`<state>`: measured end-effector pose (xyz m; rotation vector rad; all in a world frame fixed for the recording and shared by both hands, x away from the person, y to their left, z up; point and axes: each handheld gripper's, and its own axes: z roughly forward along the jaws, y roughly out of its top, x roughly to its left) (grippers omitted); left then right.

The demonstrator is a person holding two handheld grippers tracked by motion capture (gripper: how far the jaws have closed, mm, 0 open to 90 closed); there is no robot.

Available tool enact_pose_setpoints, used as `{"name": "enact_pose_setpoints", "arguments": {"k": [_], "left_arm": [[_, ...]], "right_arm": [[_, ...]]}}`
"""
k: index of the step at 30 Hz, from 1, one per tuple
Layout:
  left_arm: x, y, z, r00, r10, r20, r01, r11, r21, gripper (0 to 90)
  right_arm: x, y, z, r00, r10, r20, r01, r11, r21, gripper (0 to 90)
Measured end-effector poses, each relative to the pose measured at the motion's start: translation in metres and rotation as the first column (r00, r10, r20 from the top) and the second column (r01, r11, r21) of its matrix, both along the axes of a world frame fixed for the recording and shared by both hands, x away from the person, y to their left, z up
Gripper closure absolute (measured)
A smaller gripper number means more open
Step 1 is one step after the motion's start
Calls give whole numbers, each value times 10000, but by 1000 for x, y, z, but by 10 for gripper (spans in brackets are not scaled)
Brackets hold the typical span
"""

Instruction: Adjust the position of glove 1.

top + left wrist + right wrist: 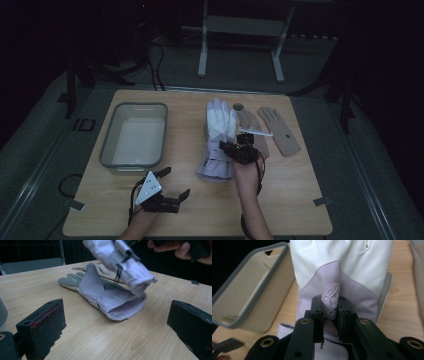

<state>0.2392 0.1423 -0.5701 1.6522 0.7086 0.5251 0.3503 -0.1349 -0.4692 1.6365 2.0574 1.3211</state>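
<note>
**Meanwhile, a lilac glove hung from your right gripper**

You worked at a pale wooden table (280, 200) in a dim room, grey floor around it and a white metal frame (240, 30) behind. Your right gripper (331, 315) was clenched on the back of a white-and-lilac glove (342, 272), lifted just above its twin (110, 300) lying flat mid-table. The round lilac badge (332, 302) between the jaws read partly "SMAN". Your left gripper (172, 184) sat released near the front edge, beside a grey tub (107, 145). Two beige gloves (280, 131) lay to the right.
</note>
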Motion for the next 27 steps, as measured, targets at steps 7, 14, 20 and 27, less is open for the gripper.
{"name": "enact_pose_setpoints", "arguments": {"k": [7,14,20,27], "left_arm": [[-1,0,1,10000,-17,18,17,10000,-5,19],[0,0,0,10000,-63,-36,63,10000,-29,19],[0,0,0,9999,-89,-130,90,10000,19,19],[3,3,-2,9985,158,-530,-157,9999,18,18]], "right_arm": [[11,17,-27,9964,-795,-287,772,9943,-732,757],[19,18,-48,9924,-1127,-490,1075,9893,-983,677],[21,19,-39,9959,-788,-439,743,9925,-975,534],[21,13,-22,9999,67,-139,-81,9940,-1094,269]]}}
